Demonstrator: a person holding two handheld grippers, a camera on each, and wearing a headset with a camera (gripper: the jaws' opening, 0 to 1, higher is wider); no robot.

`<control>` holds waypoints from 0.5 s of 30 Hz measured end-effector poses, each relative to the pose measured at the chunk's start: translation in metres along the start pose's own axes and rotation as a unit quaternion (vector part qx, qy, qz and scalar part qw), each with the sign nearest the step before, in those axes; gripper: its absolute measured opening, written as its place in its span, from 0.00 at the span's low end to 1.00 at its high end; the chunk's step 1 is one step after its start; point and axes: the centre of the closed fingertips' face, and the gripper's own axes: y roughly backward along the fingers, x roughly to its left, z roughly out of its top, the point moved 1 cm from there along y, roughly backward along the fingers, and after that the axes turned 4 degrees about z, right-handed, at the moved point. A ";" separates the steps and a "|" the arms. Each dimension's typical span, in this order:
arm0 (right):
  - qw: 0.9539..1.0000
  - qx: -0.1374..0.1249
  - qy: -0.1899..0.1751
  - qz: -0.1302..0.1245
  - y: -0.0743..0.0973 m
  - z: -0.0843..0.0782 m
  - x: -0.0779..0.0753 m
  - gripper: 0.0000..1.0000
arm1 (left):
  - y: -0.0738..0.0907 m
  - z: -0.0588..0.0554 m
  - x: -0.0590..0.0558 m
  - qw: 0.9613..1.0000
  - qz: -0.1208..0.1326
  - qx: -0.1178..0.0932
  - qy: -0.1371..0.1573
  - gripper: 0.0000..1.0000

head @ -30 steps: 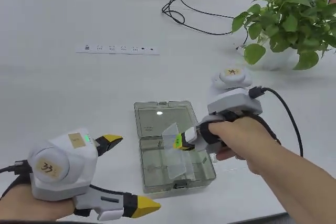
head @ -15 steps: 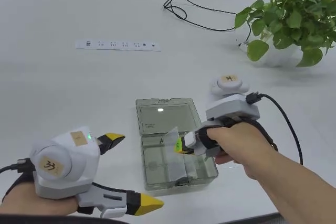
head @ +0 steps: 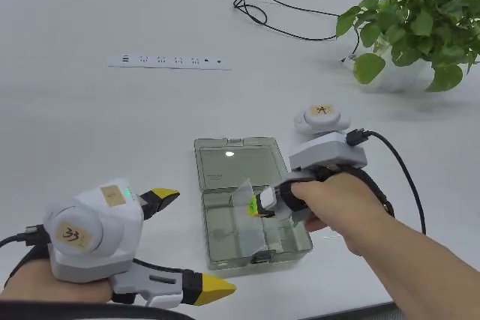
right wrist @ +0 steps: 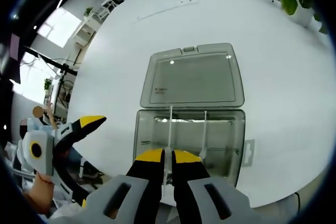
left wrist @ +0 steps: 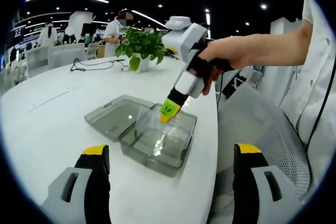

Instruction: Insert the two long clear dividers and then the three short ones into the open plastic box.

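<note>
Divider (right wrist: 170,124), clear and upright, sat pinched edge-on in the closed right gripper (right wrist: 168,156), low inside the open box (head: 203,226), probably to meet its wall slots. The left gripper (head: 196,241) hovered beside the box, wide open and empty.

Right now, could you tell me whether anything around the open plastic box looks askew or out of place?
Nothing looks spilled or damaged. Only the clear divider, pinched by the right hand-held gripper, looks tilted over the box in the head view, apparently not yet seated.
</note>
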 end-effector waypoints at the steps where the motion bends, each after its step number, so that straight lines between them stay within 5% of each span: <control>1: 1.000 -0.001 0.002 -0.001 0.001 0.000 0.000 0.06 | 0.000 0.000 0.000 1.000 0.000 0.000 0.000 1.00; 15: 1.000 -0.006 0.011 -0.006 0.001 0.000 0.000 0.07 | 0.000 0.000 0.000 1.000 0.000 -0.003 0.003 1.00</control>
